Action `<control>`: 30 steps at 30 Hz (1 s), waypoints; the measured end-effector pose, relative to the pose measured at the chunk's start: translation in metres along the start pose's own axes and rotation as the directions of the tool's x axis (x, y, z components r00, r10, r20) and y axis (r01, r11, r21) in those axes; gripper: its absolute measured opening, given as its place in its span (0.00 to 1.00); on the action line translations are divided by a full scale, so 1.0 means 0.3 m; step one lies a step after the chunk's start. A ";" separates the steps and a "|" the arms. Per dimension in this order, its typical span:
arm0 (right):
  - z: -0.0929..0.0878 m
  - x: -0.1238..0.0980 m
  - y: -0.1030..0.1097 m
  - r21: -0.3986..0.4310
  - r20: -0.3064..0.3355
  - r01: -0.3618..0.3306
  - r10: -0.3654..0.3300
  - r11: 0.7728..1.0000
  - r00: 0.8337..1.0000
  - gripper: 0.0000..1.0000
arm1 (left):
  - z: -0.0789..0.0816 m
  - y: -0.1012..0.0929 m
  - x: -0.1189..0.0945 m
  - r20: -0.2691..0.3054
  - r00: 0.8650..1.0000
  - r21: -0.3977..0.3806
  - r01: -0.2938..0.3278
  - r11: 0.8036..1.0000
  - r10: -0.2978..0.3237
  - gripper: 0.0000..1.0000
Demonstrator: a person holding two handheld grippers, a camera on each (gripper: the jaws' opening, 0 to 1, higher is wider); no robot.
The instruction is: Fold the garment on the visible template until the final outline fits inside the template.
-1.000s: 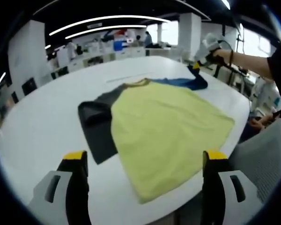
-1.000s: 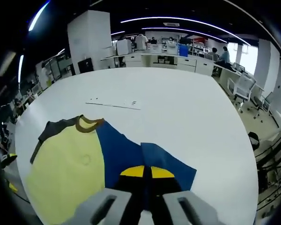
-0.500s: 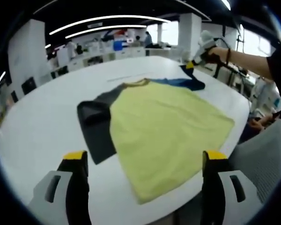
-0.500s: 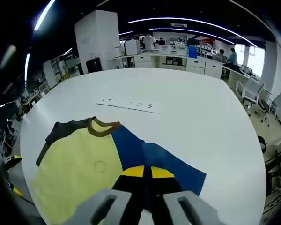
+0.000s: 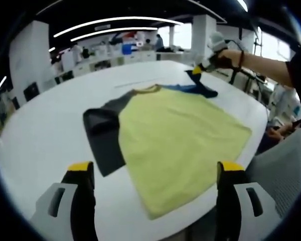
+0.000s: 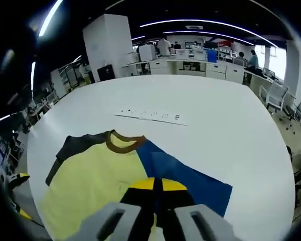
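Observation:
A yellow T-shirt (image 5: 175,138) with a brown collar, one dark grey sleeve (image 5: 103,135) and one blue sleeve (image 5: 198,88) lies flat on the white table (image 5: 45,130). My left gripper (image 5: 153,173) hangs open above the near table edge, off the shirt's hem. In the left gripper view the right gripper (image 5: 203,64), held by a hand, lifts the blue sleeve's end. In the right gripper view my right gripper (image 6: 158,185) is shut on the blue sleeve (image 6: 185,175), above the yellow body (image 6: 98,183).
A thin strip with dark marks (image 6: 150,115) lies on the table beyond the collar. A person's arm (image 5: 271,63) reaches in from the right. Office desks, chairs (image 6: 271,95) and pillars ring the table. A grey seat (image 5: 286,165) stands off the table's right edge.
The right gripper has carried the blue sleeve's end up and inward over the shirt. The left gripper has stayed still.

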State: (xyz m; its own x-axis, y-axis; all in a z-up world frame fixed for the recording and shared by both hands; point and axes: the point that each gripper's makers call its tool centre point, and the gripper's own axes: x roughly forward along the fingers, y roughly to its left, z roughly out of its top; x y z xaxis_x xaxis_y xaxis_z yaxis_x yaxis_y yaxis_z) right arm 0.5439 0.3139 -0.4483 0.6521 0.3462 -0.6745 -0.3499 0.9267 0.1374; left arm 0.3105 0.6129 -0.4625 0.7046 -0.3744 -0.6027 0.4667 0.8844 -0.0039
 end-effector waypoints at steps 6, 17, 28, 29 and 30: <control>0.020 0.032 0.056 0.022 0.016 -0.025 0.024 0.999 1.000 0.00 | -0.003 -0.001 0.000 -0.003 1.000 -0.001 0.002 1.000 -0.002 0.98; 0.042 0.094 0.150 -0.007 0.030 -0.079 0.080 0.997 0.996 0.00 | -0.001 0.000 0.001 -0.009 1.000 0.007 0.011 1.000 -0.010 0.98; 0.061 0.118 0.255 -0.018 0.044 -0.130 0.130 0.991 0.991 0.00 | -0.005 -0.009 0.003 -0.011 1.000 0.005 0.018 1.000 -0.018 0.98; 0.062 0.121 0.268 -0.019 0.043 -0.136 0.137 0.991 0.990 0.00 | -0.004 -0.009 0.003 -0.009 1.000 0.005 0.018 1.000 -0.018 0.98; 0.062 0.122 0.275 -0.020 0.044 -0.139 0.139 0.990 0.989 0.00 | -0.004 -0.009 0.003 -0.009 1.000 0.004 0.018 1.000 -0.018 0.98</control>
State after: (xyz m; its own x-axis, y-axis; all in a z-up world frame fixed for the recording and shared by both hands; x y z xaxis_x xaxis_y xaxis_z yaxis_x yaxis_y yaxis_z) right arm 0.5515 0.4057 -0.4482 0.6256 0.4781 -0.6165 -0.4505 0.8665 0.2148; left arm 0.3091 0.6105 -0.4639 0.6915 -0.3874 -0.6097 0.4809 0.8767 -0.0117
